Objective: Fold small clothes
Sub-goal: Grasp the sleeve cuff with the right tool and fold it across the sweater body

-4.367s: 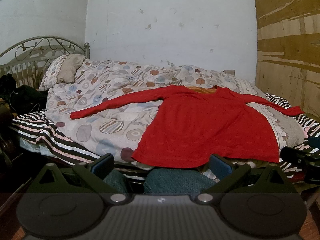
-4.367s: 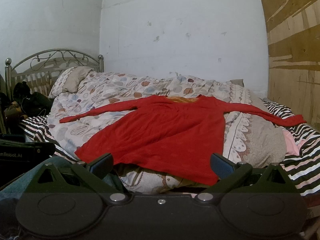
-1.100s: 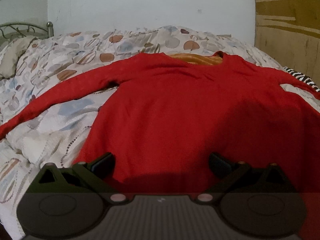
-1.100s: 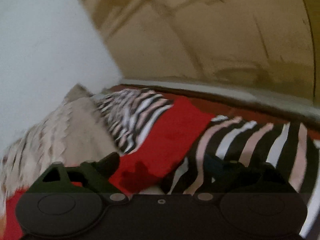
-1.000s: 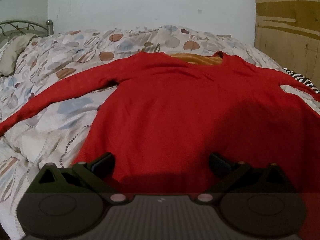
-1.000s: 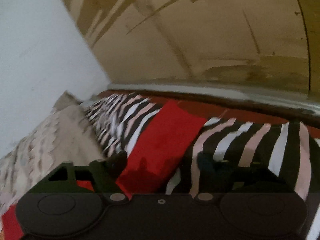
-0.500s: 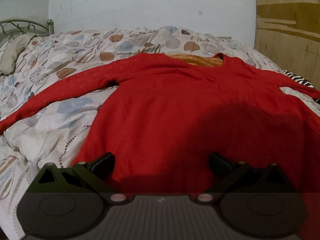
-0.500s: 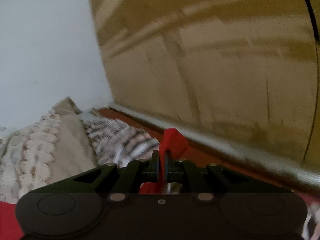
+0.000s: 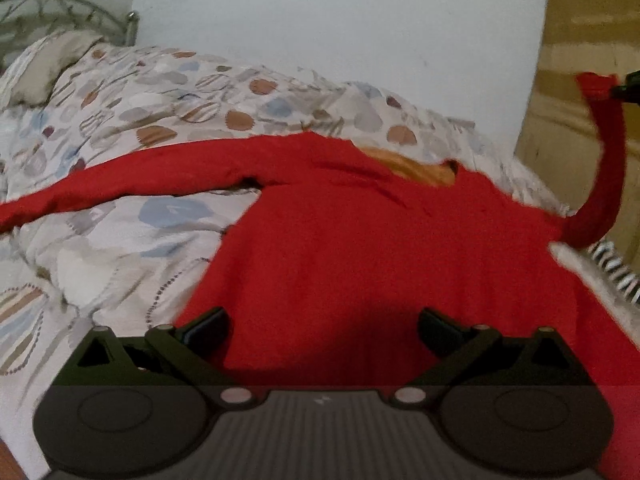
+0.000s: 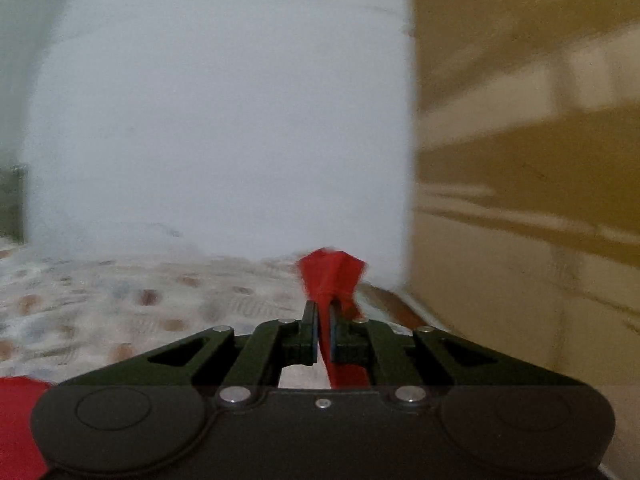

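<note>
We see the red top (image 9: 360,240) spread face up on the quilt (image 9: 120,240), its body lying flat and its far sleeve (image 9: 120,172) stretched out to our left across the bedding. An orange lining (image 9: 416,166) shows at the neckline. Our left gripper (image 9: 320,326) hovers low over the hem with its jaws spread wide and nothing between them; its shadow falls on the cloth just ahead.

Our right gripper (image 10: 324,320) has its jaws pressed together on the cuff (image 10: 332,272) of the other sleeve (image 9: 604,168), which rises off the bed in a steep curve at the right edge of the left view. A tuft of red fabric pokes out past the fingertips (image 10: 310,316).

Around the top we note a pillow (image 9: 44,64) and a metal headboard (image 9: 60,4) far left, a white wall (image 9: 340,20) behind, a wooden panel (image 10: 520,160) on the right, and a striped sheet (image 9: 612,268) below the lifted sleeve. The right view is blurred.
</note>
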